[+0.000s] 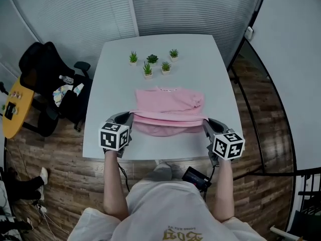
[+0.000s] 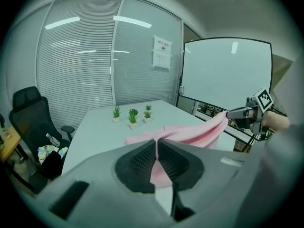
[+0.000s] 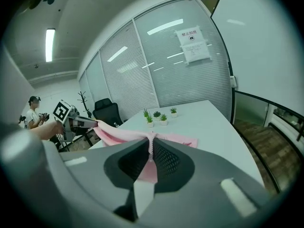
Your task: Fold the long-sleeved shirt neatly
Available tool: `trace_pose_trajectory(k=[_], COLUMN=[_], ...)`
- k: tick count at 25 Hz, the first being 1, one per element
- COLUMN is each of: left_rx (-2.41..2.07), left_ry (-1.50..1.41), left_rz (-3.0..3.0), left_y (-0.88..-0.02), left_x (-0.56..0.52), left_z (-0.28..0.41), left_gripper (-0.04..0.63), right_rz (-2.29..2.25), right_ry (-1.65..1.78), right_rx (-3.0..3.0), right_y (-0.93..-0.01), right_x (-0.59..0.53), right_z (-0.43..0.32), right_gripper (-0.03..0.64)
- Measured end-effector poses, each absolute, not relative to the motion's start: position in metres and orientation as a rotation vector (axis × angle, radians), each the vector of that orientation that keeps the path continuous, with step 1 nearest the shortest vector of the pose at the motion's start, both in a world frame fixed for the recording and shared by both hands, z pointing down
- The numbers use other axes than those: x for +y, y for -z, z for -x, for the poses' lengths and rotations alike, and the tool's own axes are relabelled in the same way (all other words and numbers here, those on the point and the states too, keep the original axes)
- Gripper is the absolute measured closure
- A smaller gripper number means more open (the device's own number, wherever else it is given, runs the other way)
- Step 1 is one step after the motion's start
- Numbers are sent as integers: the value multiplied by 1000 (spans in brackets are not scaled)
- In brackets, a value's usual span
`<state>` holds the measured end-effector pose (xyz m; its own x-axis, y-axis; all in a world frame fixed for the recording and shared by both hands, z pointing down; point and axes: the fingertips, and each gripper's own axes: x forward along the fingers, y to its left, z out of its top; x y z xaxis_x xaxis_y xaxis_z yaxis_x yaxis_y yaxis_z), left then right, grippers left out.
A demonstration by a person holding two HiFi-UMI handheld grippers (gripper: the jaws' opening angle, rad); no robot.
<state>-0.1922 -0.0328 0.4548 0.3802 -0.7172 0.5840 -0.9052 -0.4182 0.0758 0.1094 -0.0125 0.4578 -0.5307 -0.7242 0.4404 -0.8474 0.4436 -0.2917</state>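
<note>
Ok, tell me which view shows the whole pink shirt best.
The head view: the pink shirt lies across the table, full width visible. Each gripper view shows only cloth pinched in its own jaws and a foreshortened strip stretching away.

white table point(image 1: 200, 79) | wood floor point(image 1: 261, 185) | black chair point(image 1: 45, 69) | blinds point(image 1: 90, 9)

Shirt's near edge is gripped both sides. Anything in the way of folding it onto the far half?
Nothing visible. The left gripper and right gripper are shut on the pink shirt's near edge. The five potted plants stand farther back on the table, clear of the shirt, with bare tabletop between.
</note>
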Motion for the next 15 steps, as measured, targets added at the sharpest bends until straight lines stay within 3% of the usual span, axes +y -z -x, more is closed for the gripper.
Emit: trace_pose_trajectory(k=[15], left_rx=[-1354], left_ry=[-670], left_rz=[-2242], left_y=[-484], left_x=[-160], left_z=[196], left_gripper=[575], right_rz=[-1377], right_ry=[-761], right_rx=[-2384], right_y=[-481], right_x=[-133], right_z=[-104], right_gripper=[580])
